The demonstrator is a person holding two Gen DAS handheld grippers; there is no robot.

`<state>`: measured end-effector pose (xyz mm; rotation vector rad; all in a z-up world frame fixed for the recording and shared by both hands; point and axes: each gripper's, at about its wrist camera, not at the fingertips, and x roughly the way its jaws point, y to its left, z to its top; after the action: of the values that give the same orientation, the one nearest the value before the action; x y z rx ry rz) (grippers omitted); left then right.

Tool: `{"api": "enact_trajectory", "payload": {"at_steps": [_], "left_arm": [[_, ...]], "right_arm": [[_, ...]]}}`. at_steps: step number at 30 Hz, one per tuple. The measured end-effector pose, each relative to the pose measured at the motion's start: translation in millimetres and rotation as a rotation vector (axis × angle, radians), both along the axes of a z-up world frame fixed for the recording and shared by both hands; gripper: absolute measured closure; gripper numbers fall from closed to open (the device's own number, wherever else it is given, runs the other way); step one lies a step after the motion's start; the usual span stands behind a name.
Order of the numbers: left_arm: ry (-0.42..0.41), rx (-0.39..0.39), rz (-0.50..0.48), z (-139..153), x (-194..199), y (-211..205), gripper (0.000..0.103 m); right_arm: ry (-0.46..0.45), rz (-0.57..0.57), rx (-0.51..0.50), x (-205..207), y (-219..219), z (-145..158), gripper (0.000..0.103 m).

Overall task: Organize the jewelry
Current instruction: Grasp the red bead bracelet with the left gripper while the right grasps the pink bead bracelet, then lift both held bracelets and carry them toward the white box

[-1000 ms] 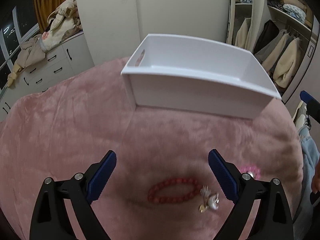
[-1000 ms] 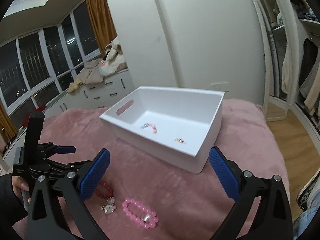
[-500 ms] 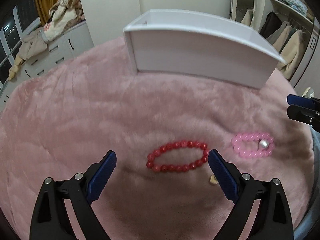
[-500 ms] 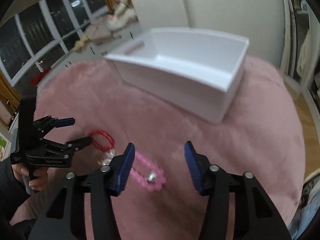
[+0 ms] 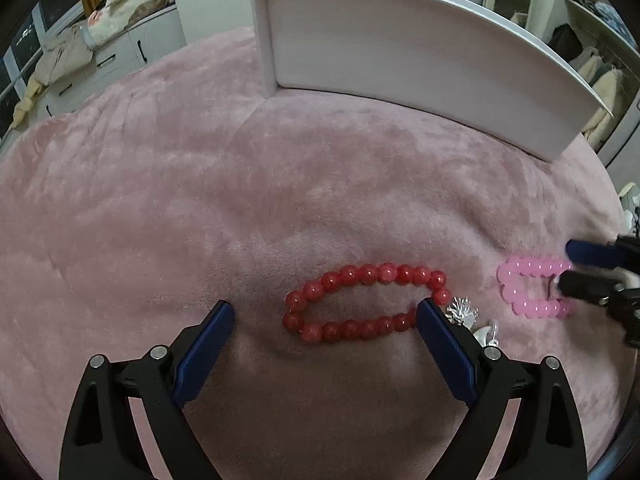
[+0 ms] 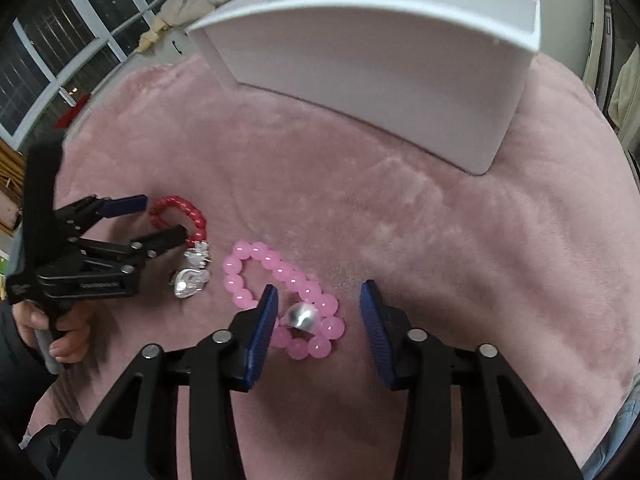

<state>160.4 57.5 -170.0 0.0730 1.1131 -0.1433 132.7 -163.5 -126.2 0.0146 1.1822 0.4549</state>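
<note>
A red bead bracelet lies on the pink plush cover, between the open jaws of my left gripper; it also shows in the right wrist view. A silver charm piece lies just right of it, seen also in the right wrist view. A pink bead bracelet with a silver bead lies partly between the open, narrowed jaws of my right gripper; it also shows in the left wrist view. The white box stands behind, its inside hidden.
The pink plush cover spans the whole surface. A white dresser with heaped clothes stands at the back left. A wardrobe with hanging coats is at the right. Windows lie beyond the left edge.
Both grippers have dropped lower and closer to the cover. The left now straddles the red bracelet. The right has narrowed a little and sits over the pink bracelet.
</note>
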Motion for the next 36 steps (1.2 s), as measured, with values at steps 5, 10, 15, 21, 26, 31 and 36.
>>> {"api": "enact_trajectory", "payload": {"at_steps": [5,10,15,21,26,31,36], "left_arm": [[0.004,0.014,-0.025,0.7,0.8,-7.8,0.040],[0.013,0.074,-0.059,3.3,-2.6,-19.5,0.088],[0.023,0.029,-0.042,5.4,-0.9,-7.7,0.088],[-0.008,0.000,-0.010,20.0,-3.5,2.8,0.088],[-0.043,-0.024,-0.002,43.2,-10.4,5.1,0.088],[-0.075,-0.031,-0.028,59.7,-17.0,-5.5,0.088],[-0.088,-0.047,-0.044,70.6,-21.4,-12.4,0.088]], "right_arm": [[-0.027,-0.003,0.010,0.0,2.4,5.6,0.083],[-0.034,-0.003,0.031,-1.1,-2.2,9.4,0.085],[-0.060,-0.019,0.071,-5.2,-12.8,20.1,0.092],[-0.061,-0.026,0.079,-4.4,-18.3,20.2,0.092],[-0.103,-0.041,0.121,-7.6,-25.3,31.8,0.092],[-0.137,-0.045,0.159,-12.0,-31.6,43.3,0.092],[-0.170,-0.054,0.204,-15.1,-35.5,57.8,0.092]]}}
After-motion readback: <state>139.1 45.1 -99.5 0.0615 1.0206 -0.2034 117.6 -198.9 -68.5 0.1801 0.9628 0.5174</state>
